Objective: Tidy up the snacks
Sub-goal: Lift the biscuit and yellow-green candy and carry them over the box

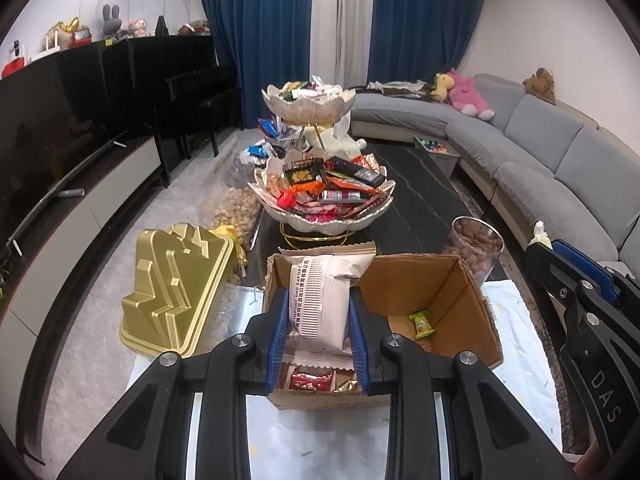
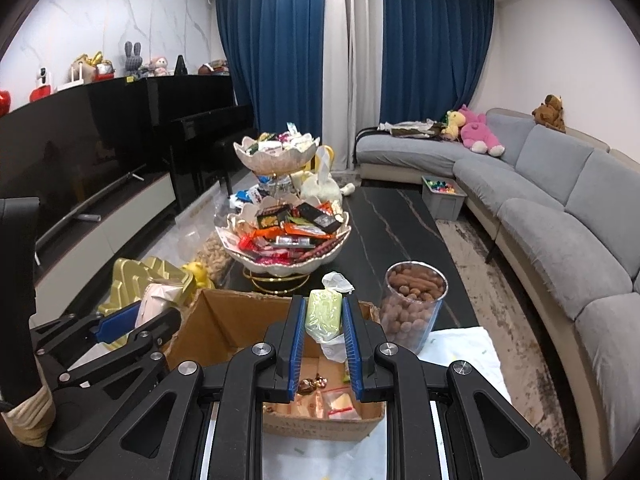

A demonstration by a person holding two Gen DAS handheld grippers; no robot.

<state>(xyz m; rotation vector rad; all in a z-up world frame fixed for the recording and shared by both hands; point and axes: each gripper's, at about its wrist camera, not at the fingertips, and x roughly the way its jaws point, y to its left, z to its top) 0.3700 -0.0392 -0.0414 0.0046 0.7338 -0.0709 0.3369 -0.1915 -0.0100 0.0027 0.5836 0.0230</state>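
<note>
Both grippers are loaded over the cardboard box (image 1: 420,280); left gripper (image 1: 319,320) fingers clenched on a pale pink packet (image 1: 320,300); right gripper (image 2: 323,320) squeezing a green snack (image 2: 323,312); probably headed for the tiered bowl (image 1: 320,220) up the worktop.

Jar (image 2: 414,304) right of box (image 2: 224,320)

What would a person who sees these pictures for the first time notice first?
Probably the two snacks held up close to the cameras: the left gripper is shut on a pale pink packet, and the right gripper on a light green packet, both above an open cardboard box. Just behind the box, on the dark table, stands a two-tier shell-shaped bowl stand heaped with colourful wrappers.
</note>
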